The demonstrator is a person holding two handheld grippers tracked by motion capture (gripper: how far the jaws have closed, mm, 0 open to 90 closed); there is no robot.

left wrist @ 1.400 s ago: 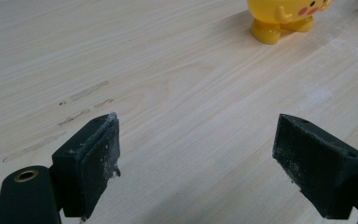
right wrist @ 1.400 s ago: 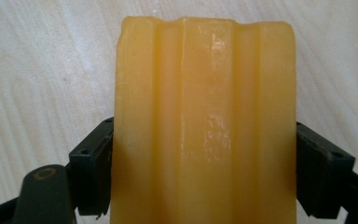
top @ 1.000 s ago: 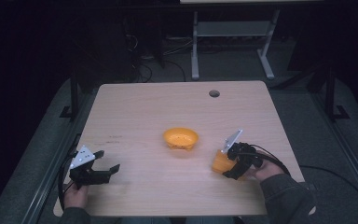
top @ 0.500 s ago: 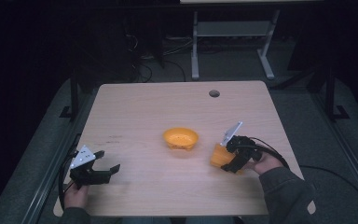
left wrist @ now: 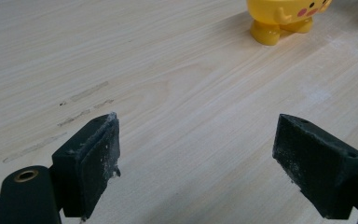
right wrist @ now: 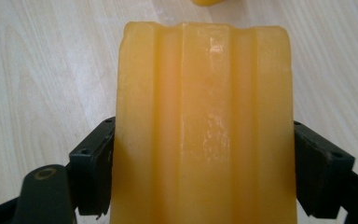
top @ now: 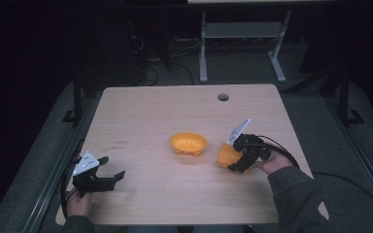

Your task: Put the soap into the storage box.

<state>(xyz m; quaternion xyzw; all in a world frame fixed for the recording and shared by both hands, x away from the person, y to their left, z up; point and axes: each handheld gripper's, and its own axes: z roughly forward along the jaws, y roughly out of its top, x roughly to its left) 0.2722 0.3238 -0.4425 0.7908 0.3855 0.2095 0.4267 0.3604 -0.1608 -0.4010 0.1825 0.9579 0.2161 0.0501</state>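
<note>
An orange bowl rests at the middle of the wooden table; in the left gripper view it is a yellow bowl with small feet and pink cheeks, far ahead to the right. My right gripper is shut on a ribbed orange cup, held just right of the bowl. Seen close in the right gripper view, the cup sits clamped between the two jaws of my right gripper. My left gripper stands open near the front left corner, its jaws holding nothing.
A round hole pierces the table near its far edge. A white metal frame stands on the floor beyond the table. Faint scuff marks lie ahead of the left gripper. A black cable trails from the right gripper.
My right gripper has carried the orange cup away from the front edge and leftward, closer to the bowl. The left gripper has stayed in place.
</note>
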